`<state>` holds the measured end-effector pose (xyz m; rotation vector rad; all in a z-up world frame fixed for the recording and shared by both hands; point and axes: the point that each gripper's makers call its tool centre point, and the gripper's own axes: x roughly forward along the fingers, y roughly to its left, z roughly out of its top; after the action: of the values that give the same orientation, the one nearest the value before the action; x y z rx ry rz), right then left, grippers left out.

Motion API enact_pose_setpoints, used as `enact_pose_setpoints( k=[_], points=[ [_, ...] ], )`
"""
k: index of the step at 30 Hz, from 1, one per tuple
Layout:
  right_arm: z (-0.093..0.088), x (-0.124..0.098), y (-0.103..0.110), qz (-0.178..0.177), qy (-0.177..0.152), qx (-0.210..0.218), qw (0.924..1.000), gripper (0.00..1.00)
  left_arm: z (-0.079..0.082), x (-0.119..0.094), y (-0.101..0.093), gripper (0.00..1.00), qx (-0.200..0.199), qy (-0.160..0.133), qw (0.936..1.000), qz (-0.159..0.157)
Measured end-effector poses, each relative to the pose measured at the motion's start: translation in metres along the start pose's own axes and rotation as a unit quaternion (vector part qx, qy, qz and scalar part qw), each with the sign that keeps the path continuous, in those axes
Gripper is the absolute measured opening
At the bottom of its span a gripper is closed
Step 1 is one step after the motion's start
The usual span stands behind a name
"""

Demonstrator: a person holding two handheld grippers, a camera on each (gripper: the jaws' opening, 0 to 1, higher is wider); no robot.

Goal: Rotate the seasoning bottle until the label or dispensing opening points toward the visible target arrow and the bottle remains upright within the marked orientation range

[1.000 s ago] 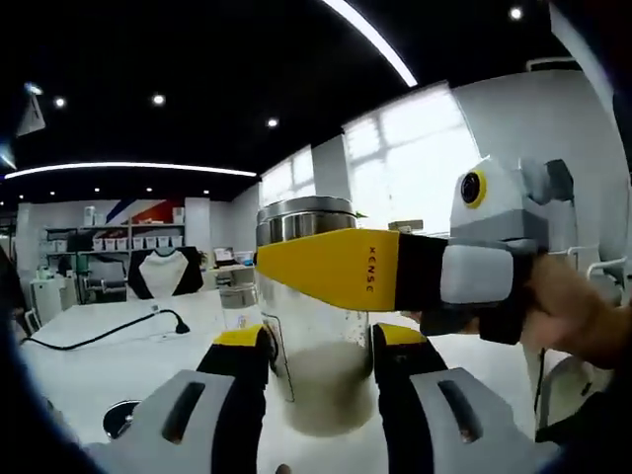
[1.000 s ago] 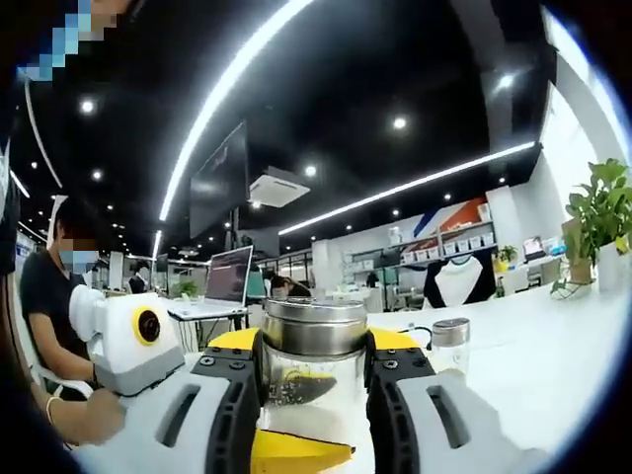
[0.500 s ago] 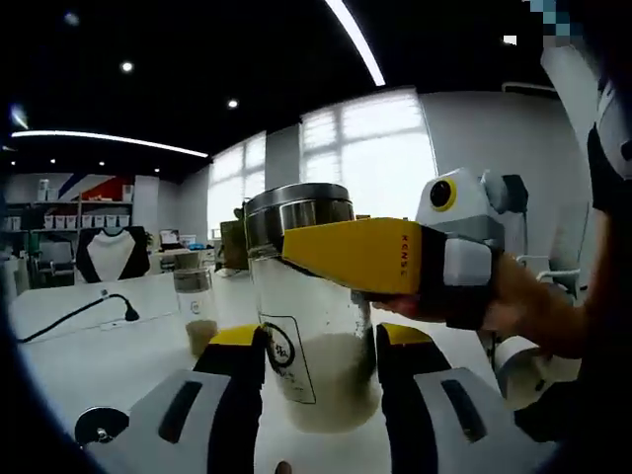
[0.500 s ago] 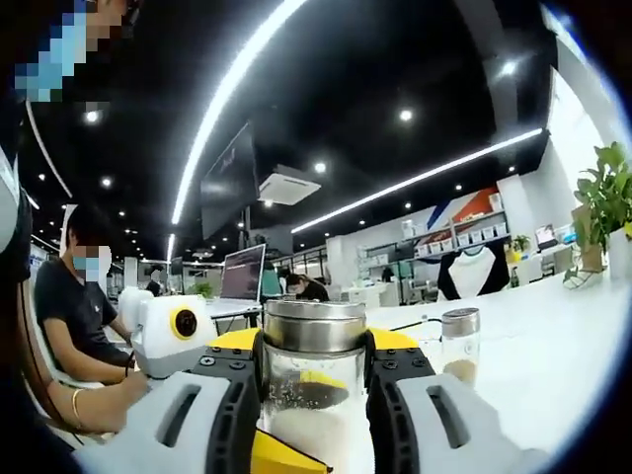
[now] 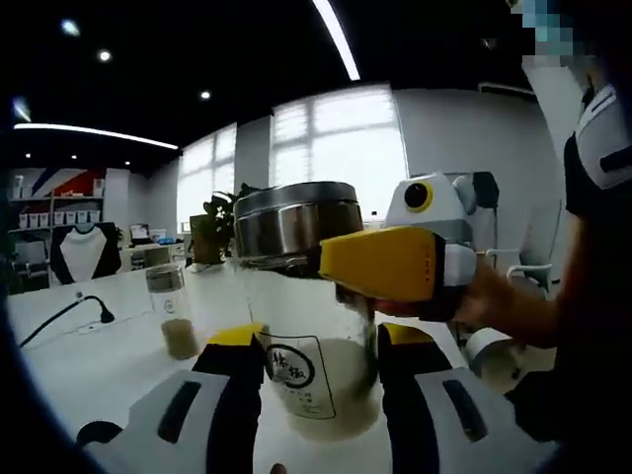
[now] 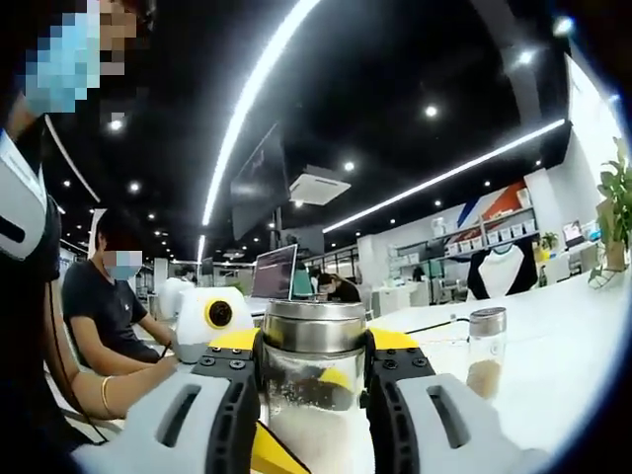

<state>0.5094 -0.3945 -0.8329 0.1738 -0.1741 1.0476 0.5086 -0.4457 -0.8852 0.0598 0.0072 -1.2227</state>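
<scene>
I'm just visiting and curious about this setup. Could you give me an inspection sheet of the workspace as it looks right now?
Surface: white table.
Job's things: upright seasoning bottle with steel lid, pale granules inside, label facing the left gripper view; no arrow seen.
Clutter: smaller shaker.
Grippers: left gripper on the bottle's lower body, right gripper under the lid.
Cables: black cable.
Surroundings: windows, plant, seated person, laptop.

Left gripper (image 5: 318,346) and right gripper (image 6: 312,360): fingers clamped on opposite sides, both level.
</scene>
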Motion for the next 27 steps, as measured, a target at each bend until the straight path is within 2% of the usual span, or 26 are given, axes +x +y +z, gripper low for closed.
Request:
enact_pose_setpoints(
  k=[4,5,11,13,14,16,18,21,22,27],
  points=[
    [-0.003,-0.001,-0.001,-0.003,0.003,0.002,1.0000,0.38,-0.003,0.002,-0.001,0.48,-0.007,0.003,0.9999,0.007],
    [-0.002,-0.002,-0.001,-0.004,0.002,0.002,1.0000,0.38,-0.002,0.002,0.002,0.48,0.006,-0.001,0.9997,0.024],
    [-0.001,-0.005,-0.007,-0.018,-0.002,0.003,0.9998,0.38,-0.002,0.006,0.006,0.46,0.007,0.002,0.9982,0.059],
    [-0.003,-0.005,-0.009,-0.028,0.000,0.003,0.9996,0.38,-0.005,0.005,0.015,0.46,0.013,0.014,0.9930,0.116],
    [-0.004,-0.004,-0.009,-0.030,0.002,0.003,0.9996,0.39,-0.007,0.005,0.017,0.46,0.028,0.022,0.9901,0.136],
    [-0.004,-0.004,-0.011,-0.040,0.002,0.008,0.9992,0.39,-0.006,0.005,0.021,0.46,0.019,0.012,0.9862,0.164],
    [-0.005,-0.003,-0.011,-0.047,0.004,0.008,0.9989,0.39,-0.007,0.004,0.023,0.46,0.016,0.010,0.9843,0.175],
    [-0.006,-0.002,-0.013,-0.074,0.014,0.001,0.9972,0.38,-0.008,0.002,0.030,0.46,0.011,0.010,0.9775,0.210],
    [-0.007,-0.002,-0.014,-0.084,0.019,-0.003,0.9962,0.38,-0.010,0.001,0.032,0.46,0.017,0.019,0.9747,0.222],
    [-0.011,0.000,-0.013,-0.118,0.026,-0.022,0.9924,0.37,-0.012,-0.004,0.038,0.45,0.021,0.021,0.9661,0.257]
  ],
)
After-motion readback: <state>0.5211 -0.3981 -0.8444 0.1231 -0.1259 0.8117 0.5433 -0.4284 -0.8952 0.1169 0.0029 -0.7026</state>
